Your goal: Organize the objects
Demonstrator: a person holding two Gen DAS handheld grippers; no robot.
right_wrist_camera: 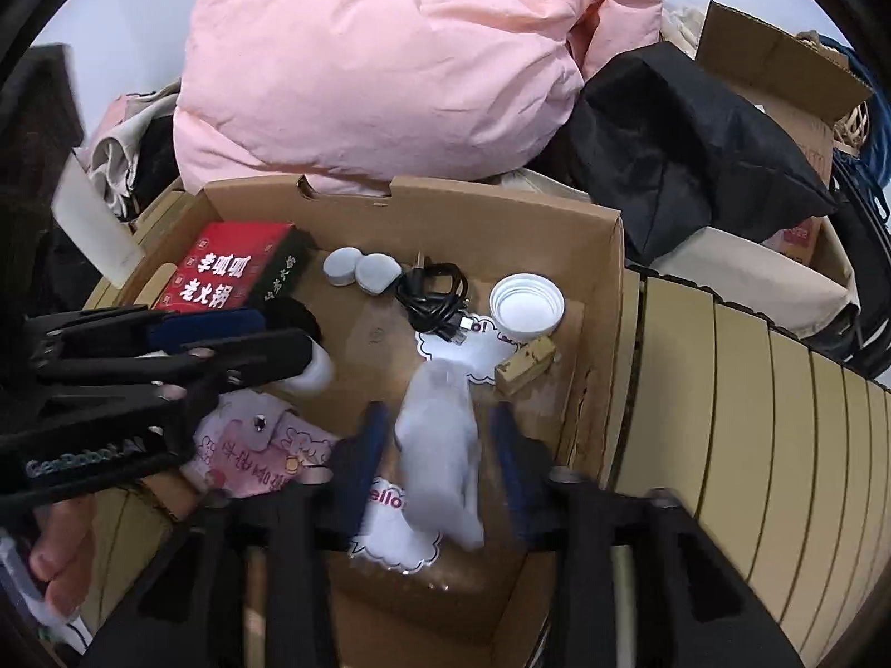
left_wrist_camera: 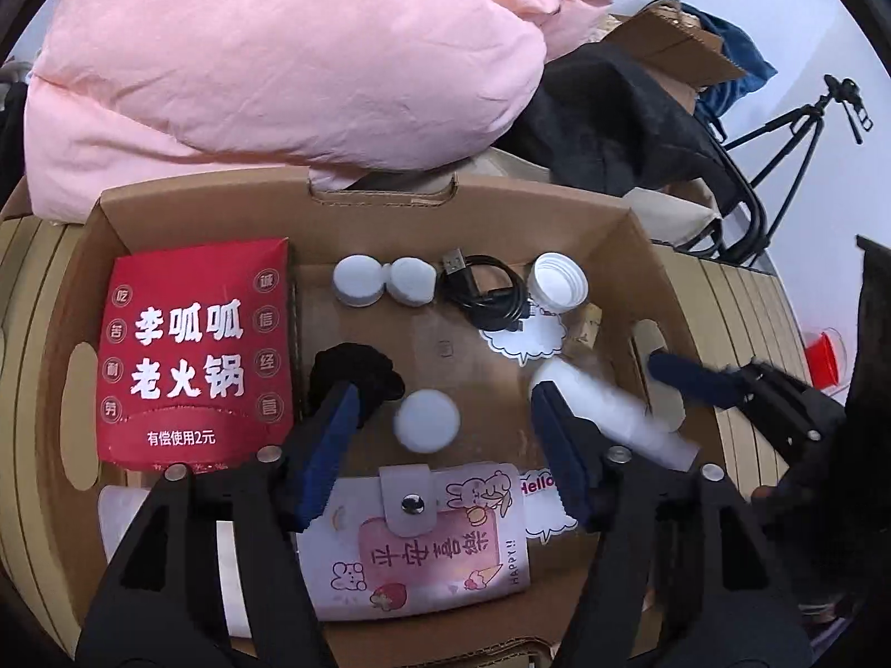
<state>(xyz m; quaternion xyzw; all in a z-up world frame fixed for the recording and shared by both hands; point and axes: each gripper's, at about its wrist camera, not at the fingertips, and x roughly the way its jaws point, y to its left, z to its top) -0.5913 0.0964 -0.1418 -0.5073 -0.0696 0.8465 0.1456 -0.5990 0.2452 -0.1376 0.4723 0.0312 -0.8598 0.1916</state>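
Note:
An open cardboard box (left_wrist_camera: 367,211) holds a red printed box (left_wrist_camera: 195,350), two white round caps (left_wrist_camera: 359,281), a black USB cable (left_wrist_camera: 484,292), a white lid (left_wrist_camera: 557,281), a white disc (left_wrist_camera: 426,420), a black cloth lump (left_wrist_camera: 362,378) and a pink pouch (left_wrist_camera: 434,534). My left gripper (left_wrist_camera: 440,406) is open above the disc. My right gripper (right_wrist_camera: 440,434) is open around a blurred white wrapped item (right_wrist_camera: 440,445), which also shows in the left wrist view (left_wrist_camera: 612,412). I cannot tell whether the fingers touch it.
A pink duvet (left_wrist_camera: 289,55) and black fabric (left_wrist_camera: 618,117) lie behind the box. A small wooden block (right_wrist_camera: 526,370) and white speech-bubble stickers (right_wrist_camera: 462,348) lie in the box. A tripod (left_wrist_camera: 802,128) stands at the right. The box (right_wrist_camera: 612,300) rests on a slatted surface (right_wrist_camera: 779,445).

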